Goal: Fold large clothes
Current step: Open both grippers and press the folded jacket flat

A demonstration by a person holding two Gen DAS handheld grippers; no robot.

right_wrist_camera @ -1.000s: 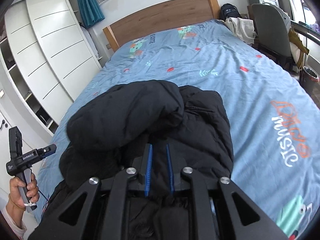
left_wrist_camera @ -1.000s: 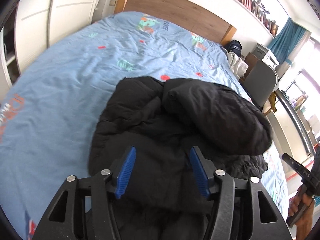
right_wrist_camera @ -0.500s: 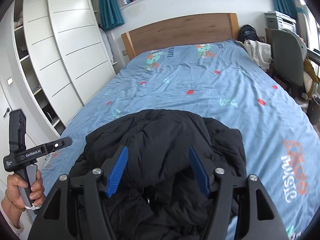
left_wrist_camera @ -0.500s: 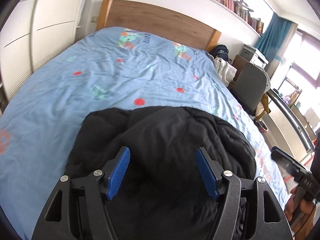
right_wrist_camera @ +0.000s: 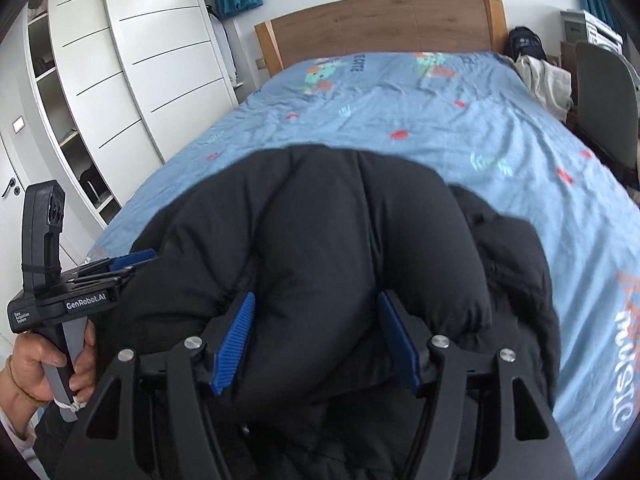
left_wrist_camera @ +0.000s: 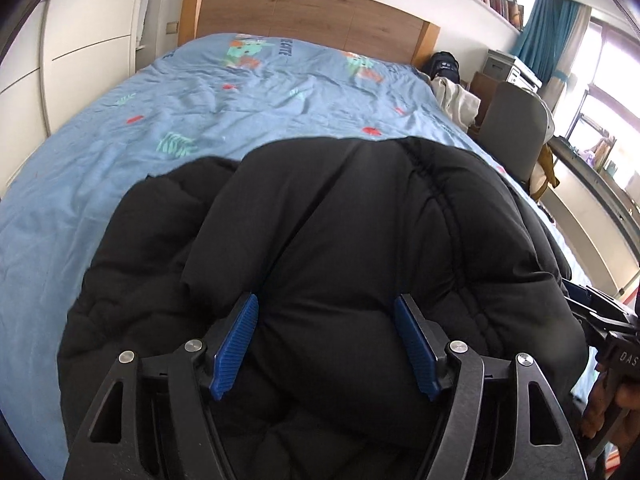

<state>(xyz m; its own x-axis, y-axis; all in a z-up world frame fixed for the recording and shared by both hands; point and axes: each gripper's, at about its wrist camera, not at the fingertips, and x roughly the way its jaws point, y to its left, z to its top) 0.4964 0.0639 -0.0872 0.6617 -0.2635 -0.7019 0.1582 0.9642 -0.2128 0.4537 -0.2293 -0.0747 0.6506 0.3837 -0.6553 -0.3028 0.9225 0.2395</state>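
Observation:
A black puffy jacket (left_wrist_camera: 340,208) lies bunched in a thick fold on the blue patterned bed cover (left_wrist_camera: 200,100). My left gripper (left_wrist_camera: 325,304) sits low over the fold. Its jaws are opening, and the jacket's padded bulge lies between the blue pads without being pinched. In the right wrist view the same jacket (right_wrist_camera: 340,220) fills the middle. My right gripper (right_wrist_camera: 315,298) stands open, astride another puffy ridge. The left gripper (right_wrist_camera: 128,260), held by a hand, shows at the jacket's left edge. The jacket's lower part is hidden under both grippers.
The bed cover (right_wrist_camera: 440,112) runs back to a wooden headboard (left_wrist_camera: 304,12). White wardrobe doors (right_wrist_camera: 152,60) stand left of the bed. A grey chair (left_wrist_camera: 516,132), a dark bag and pale clothes (left_wrist_camera: 456,96) sit at the bed's right side.
Both grippers came down and forward onto the jacket, which now bulges between their pads. The right jaws went from nearly shut to wide. The left jaws spread wider.

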